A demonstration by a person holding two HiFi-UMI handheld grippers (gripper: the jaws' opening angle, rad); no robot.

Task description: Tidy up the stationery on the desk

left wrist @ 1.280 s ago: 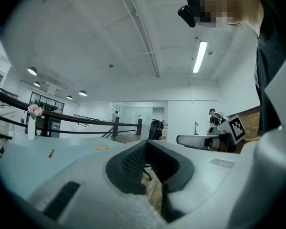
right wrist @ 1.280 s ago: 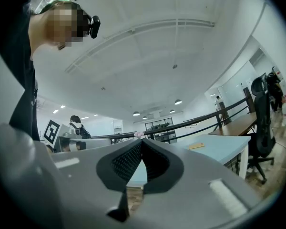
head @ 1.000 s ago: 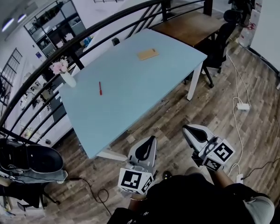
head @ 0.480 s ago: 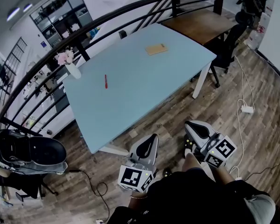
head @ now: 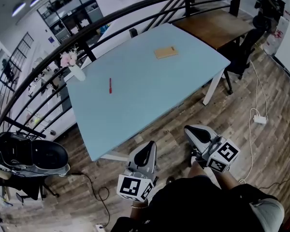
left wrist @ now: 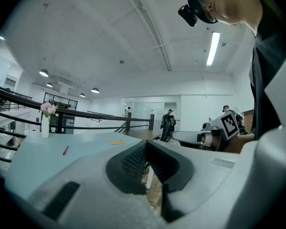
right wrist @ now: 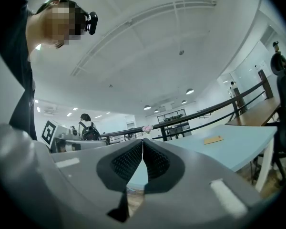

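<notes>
Two claws were in view, one in each hand, and both hung low over the plank floor (head: 232,105), short of the bench's near edge and touching nothing on it. The left claw (head: 148,148) had its jaws pressed together, pad against pad, with nothing caught between them. The right claw (head: 190,130) was closed the same way and empty as well. Each claw carried one marker cube; the left one (head: 132,187) and the right one (head: 224,155) both sat close to the person's dark sleeves.

One light-blue bench (head: 150,100) held the task's things, three items in all. One red pen (head: 110,85) lay alone on the left part of the top. One tan pad (head: 165,52) lay flat near the far right corner, well apart from the pen. One white vase (head: 75,72) with pink flowers stood upright at the far left corner, just beside the black railing (head: 116,21).

One brown wooden bench (head: 215,25) stood beyond the blue one at its far right end. One black office chair (head: 242,52) stood by that corner, and one white power strip (head: 259,120) lay on the floor to the right with a cable running from it.

In the right gripper view, one person with a dark backpack (right wrist: 89,130) stood far off behind the railing.
</notes>
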